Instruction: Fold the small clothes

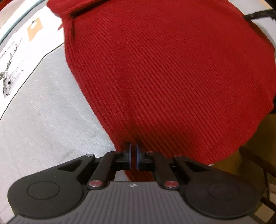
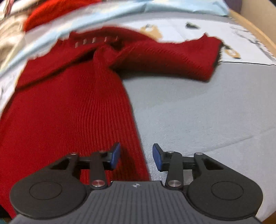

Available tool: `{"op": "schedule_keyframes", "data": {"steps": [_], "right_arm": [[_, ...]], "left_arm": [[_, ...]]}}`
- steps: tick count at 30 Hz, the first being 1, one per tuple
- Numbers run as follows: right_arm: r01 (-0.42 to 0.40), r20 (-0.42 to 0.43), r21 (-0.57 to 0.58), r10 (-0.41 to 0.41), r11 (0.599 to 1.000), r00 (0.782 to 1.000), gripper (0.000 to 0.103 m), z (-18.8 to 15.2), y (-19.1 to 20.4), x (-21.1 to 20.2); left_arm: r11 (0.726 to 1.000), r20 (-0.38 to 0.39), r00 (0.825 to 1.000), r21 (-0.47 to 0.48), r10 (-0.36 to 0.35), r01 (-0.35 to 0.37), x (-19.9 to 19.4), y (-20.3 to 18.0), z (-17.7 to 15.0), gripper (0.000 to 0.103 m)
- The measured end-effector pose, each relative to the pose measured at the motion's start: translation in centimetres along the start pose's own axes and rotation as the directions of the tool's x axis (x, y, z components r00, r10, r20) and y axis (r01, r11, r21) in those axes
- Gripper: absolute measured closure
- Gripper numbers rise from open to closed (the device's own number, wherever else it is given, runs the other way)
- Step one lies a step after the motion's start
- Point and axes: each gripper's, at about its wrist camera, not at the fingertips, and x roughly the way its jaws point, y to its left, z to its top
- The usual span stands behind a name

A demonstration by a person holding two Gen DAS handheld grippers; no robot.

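A red ribbed knit sweater point(image 1: 163, 77) lies on a grey bed cover point(image 1: 43, 120). My left gripper point(image 1: 133, 157) is shut on the sweater's near hem edge, the fabric pinched between its blue pads. In the right wrist view the sweater point(image 2: 69, 112) spreads left and ahead, with one sleeve point(image 2: 172, 58) stretched to the right. My right gripper point(image 2: 136, 157) is open, its jaws straddling the sweater's right side edge near the hem, with nothing held. The left pad point(image 2: 115, 155) is over the knit; the right pad point(image 2: 157, 159) is over the grey cover.
A white and light-blue printed sheet point(image 2: 198, 29) lies behind the sweater. A wooden edge point(image 2: 255, 29) runs along the far right. More red cloth point(image 2: 51, 12) sits at the far left. Brown furniture point(image 1: 258, 155) shows beyond the bed edge in the left wrist view.
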Motion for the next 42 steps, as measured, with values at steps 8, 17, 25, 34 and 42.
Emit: {"op": "schedule_keyframes", "data": {"steps": [8, 17, 25, 34, 42], "right_arm": [[0.046, -0.025, -0.075, -0.048, 0.996, 0.999, 0.096, 0.9, 0.6, 0.6], [-0.029, 0.142, 0.017, 0.026, 0.999, 0.989, 0.067, 2.4, 0.1, -2.7], [-0.022, -0.062, -0.053, 0.018, 0.998, 0.998, 0.067, 4.6, 1.3, 2.7], [-0.026, -0.062, -0.098, 0.02, 0.995, 0.998, 0.067, 6.5, 1.5, 2.5], [-0.067, 0.19, 0.111, 0.045, 0.992, 0.981, 0.065, 10.9, -0.5, 0.1]], "left_arm": [[0.995, 0.021, 1.0, -0.102, 0.004, -0.001, -1.5, 1.5, 1.6, 0.093], [0.973, 0.451, 0.878, -0.224, 0.158, -0.06, -11.1, 0.2, 11.7, 0.072], [0.98, 0.573, 0.812, -0.199, 0.109, 0.009, -7.6, -3.9, 23.7, 0.072], [0.978, 0.494, 0.863, -0.211, 0.108, -0.002, 1.1, -5.7, 34.3, 0.049], [0.98, 0.532, 0.841, -0.2, 0.104, 0.005, 2.1, -1.5, 33.8, 0.093]]}}
